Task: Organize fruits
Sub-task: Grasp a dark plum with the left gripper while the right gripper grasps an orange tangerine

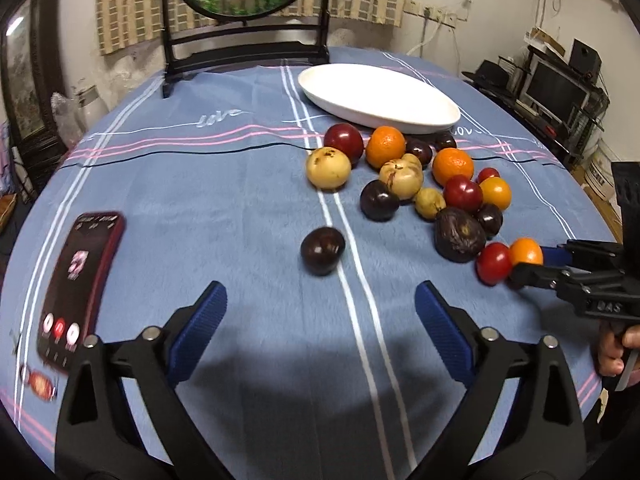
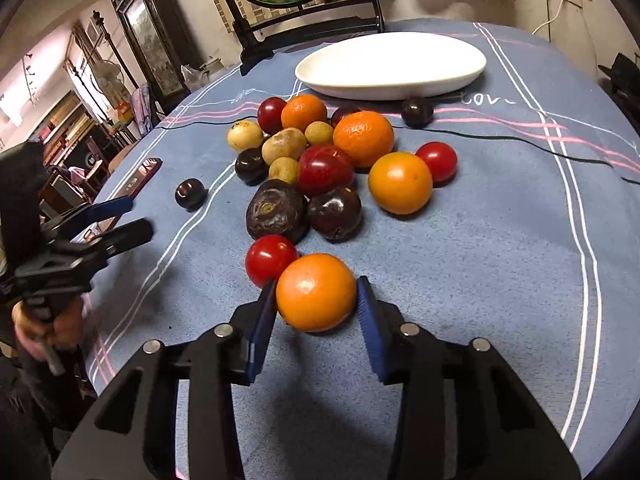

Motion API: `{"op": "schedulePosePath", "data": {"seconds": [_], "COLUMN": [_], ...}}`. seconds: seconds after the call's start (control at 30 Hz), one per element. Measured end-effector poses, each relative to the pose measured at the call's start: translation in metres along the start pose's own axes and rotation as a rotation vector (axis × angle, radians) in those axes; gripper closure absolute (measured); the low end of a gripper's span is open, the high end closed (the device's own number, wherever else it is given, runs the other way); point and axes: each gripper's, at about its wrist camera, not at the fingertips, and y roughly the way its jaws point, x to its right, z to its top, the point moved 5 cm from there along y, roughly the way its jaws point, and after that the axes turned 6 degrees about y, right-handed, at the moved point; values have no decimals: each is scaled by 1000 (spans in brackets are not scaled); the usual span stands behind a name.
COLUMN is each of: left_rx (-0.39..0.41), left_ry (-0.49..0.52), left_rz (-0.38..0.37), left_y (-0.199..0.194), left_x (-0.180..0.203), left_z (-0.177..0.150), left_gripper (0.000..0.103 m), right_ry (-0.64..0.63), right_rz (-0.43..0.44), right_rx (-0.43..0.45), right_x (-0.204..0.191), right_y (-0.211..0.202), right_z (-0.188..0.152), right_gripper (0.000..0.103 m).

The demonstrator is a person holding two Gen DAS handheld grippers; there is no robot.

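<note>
- Fruit lies in a loose heap on a blue, short-napped cloth [image 2: 460, 264] with white and pink stripes and a thin black line across it.
- Right gripper [image 2: 316, 312]: black plastic frame, blue ribbed pads, jaws set on either side of a smooth, glossy orange fruit [image 2: 316, 292]; the pads [image 2: 370, 320] touch or nearly touch its flanks, and a full clamp cannot be told.
- Red tomato [image 2: 270, 259], round and shiny, sits touching that orange fruit on its left and just in front of a dark, wrinkled passion fruit [image 2: 277, 211].
- Behind these: a glossy dark plum [image 2: 334, 212], a dimpled mandarin [image 2: 363, 138], a smooth orange tomato [image 2: 400, 182], and matte yellow-tan fruits with brown specks [image 2: 285, 145].
- Lone plum [image 1: 322, 249], dark and polished, rests apart from the heap, ahead of the left gripper.
- Left gripper [image 1: 320, 312] hovers over bare cloth with jaws spread wide, holding nothing.
- White plate [image 1: 360, 80], oval, shallow and glazed, stands beyond the heap with nothing on it.
- Phone [image 1: 78, 288] in a red case lies flat at the left, screen lit; a wrapped sweet [image 1: 40, 384] lies near its closer end.
</note>
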Motion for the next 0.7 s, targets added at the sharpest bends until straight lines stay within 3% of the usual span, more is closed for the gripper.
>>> {"op": "schedulePosePath", "data": {"seconds": [0.37,0.57,0.7], "left_rx": [-86,-90,-91], "left_ry": [-6,2,0], "left_rz": [-30,-31,-21], "left_y": [43,49,49], "left_x": [-5,-4,-5], "left_z": [15,19,19], "left_gripper": [56,59,68], "right_ry": [19,24,16], "right_rz": [51,63,75], "right_rx": [-2,-1,8], "right_x": [1,2,1], "right_y": [-3,-4,-7], "right_z": [0,0,1], "right_gripper": [61,61,61]}}
